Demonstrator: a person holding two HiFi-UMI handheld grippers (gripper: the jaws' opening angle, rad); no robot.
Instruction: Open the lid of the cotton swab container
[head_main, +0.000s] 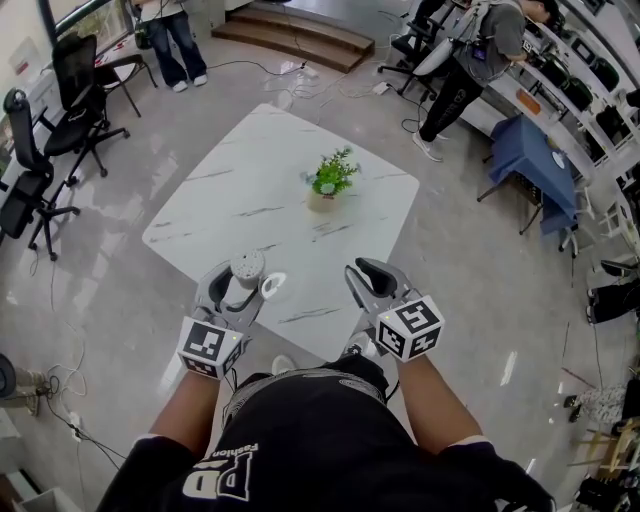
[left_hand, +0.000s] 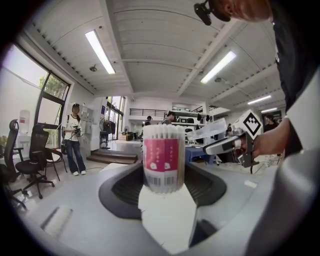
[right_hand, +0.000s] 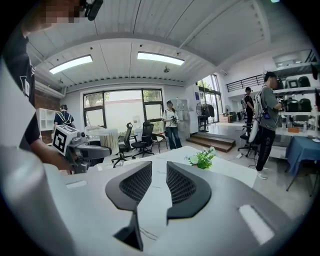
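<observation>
The left gripper (head_main: 242, 282) pinches the cotton swab container (left_hand: 163, 158), its lid (left_hand: 212, 128) tilted open, while right of the container the right gripper (right_hand: 158, 172) hangs empty, jaws narrowly parted.

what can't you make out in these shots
- Lid hinge: head view too small; in the left gripper view the clear lid blends into the room behind.
- Container bottom: left gripper view, hidden by a white wedge between the jaws.
- Label print: left gripper view, blurred.
- Table near edge: head view, hidden by the person's body.
</observation>
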